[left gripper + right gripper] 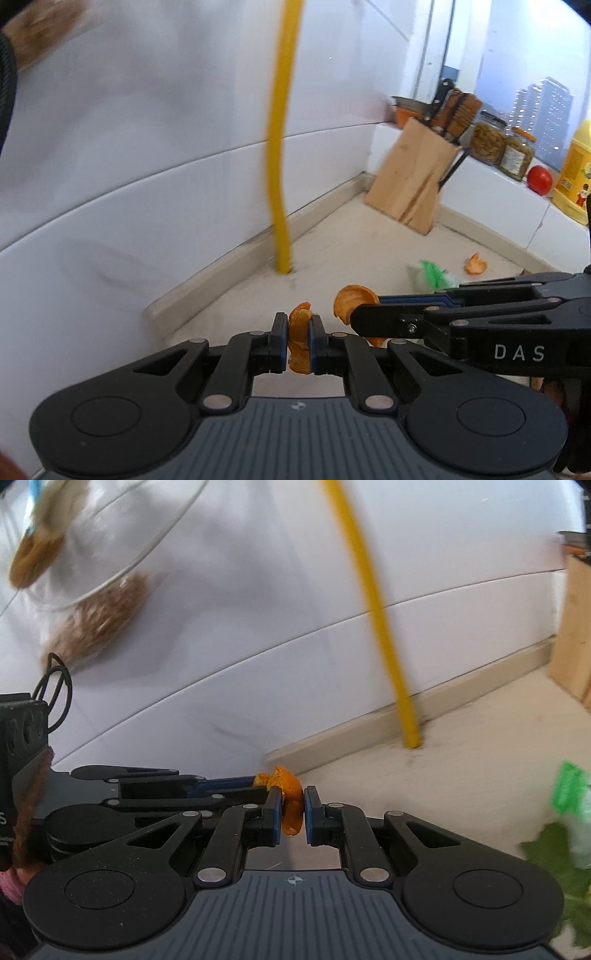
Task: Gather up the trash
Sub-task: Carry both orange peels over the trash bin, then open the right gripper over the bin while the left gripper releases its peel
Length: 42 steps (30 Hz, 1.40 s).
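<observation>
Here both tongs, left [298,341] and right [293,814], pinch curled, leathery orange peel pieces.

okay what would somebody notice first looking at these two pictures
Probably the orange peel pinched in each tool: the left gripper is shut on a peel piece, and the right gripper on another. Next, the yellow pipe against the white wall.

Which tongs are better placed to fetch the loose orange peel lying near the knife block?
Right, probably. The loose peel lies on the counter beyond the right tongs; the left tongs sit farther left. Each already grips a peel piece, so it must unload first.
</observation>
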Each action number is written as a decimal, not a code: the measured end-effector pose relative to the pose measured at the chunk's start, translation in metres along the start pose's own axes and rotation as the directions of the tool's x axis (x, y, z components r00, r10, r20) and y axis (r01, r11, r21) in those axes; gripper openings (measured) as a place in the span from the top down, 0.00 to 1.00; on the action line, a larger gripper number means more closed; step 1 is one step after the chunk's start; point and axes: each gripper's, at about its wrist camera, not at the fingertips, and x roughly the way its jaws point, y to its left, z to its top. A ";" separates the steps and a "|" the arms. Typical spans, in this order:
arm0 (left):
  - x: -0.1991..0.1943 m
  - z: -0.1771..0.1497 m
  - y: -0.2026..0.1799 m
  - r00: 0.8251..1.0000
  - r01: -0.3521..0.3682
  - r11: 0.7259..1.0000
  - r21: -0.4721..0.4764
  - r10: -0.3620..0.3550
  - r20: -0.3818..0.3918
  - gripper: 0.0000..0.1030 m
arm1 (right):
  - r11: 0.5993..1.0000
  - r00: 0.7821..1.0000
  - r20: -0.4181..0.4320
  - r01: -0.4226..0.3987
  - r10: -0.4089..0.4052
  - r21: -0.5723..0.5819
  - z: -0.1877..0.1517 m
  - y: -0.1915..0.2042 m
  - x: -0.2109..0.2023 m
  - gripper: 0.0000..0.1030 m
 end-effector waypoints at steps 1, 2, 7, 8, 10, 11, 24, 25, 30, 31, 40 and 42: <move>-0.004 -0.005 0.005 1.000 -0.008 1.000 -0.004 0.008 -0.005 0.89 | 1.000 1.000 -0.010 -0.009 0.009 -0.003 -0.002 0.005 0.004 0.84; -0.007 -0.009 0.011 1.000 -0.015 1.000 -0.008 0.015 -0.010 0.89 | 1.000 1.000 -0.021 -0.019 0.019 -0.006 -0.006 0.012 0.008 0.84; -0.020 -0.037 0.039 0.997 -0.057 0.997 -0.045 0.054 -0.059 0.89 | 0.998 0.993 -0.107 -0.052 0.049 -0.022 -0.031 0.039 0.037 0.84; -0.020 -0.045 0.044 0.995 -0.065 0.997 -0.050 0.061 -0.075 0.89 | 0.998 0.991 -0.126 -0.052 0.049 -0.028 -0.037 0.043 0.043 0.84; -0.016 -0.059 0.055 0.991 -0.080 0.995 -0.061 0.072 -0.115 0.89 | 0.998 0.984 -0.173 -0.056 0.052 -0.020 -0.049 0.048 0.058 0.84; -0.013 -0.066 0.060 0.988 -0.087 0.994 -0.072 0.077 -0.137 0.89 | 0.998 0.978 -0.203 -0.059 0.054 -0.015 -0.056 0.051 0.068 0.84; 0.026 -0.126 0.112 0.935 -0.170 0.977 -0.127 0.119 -0.334 0.87 | 0.999 0.915 -0.402 -0.035 0.037 0.012 -0.101 0.065 0.146 0.72; 0.027 -0.127 0.114 0.932 -0.174 0.976 -0.131 0.120 -0.341 0.87 | 0.999 0.913 -0.407 -0.032 0.035 0.014 -0.101 0.064 0.149 0.71; 0.027 -0.132 0.120 0.926 -0.186 0.975 -0.119 0.133 -0.354 0.81 | 1.000 0.911 -0.412 -0.017 0.024 0.022 -0.101 0.064 0.159 0.65; 0.027 -0.133 0.121 0.926 -0.186 0.975 -0.119 0.133 -0.353 0.81 | 1.000 0.912 -0.410 -0.015 0.024 0.025 -0.101 0.064 0.158 0.64; 0.021 -0.124 0.121 0.934 -0.186 0.978 -0.090 0.147 -0.325 0.72 | 0.999 0.923 -0.385 0.002 0.015 0.043 -0.094 0.059 0.145 0.59; 0.021 -0.121 0.120 0.936 -0.186 0.979 -0.082 0.151 -0.319 0.72 | 0.999 0.927 -0.376 0.002 0.015 0.045 -0.091 0.057 0.139 0.57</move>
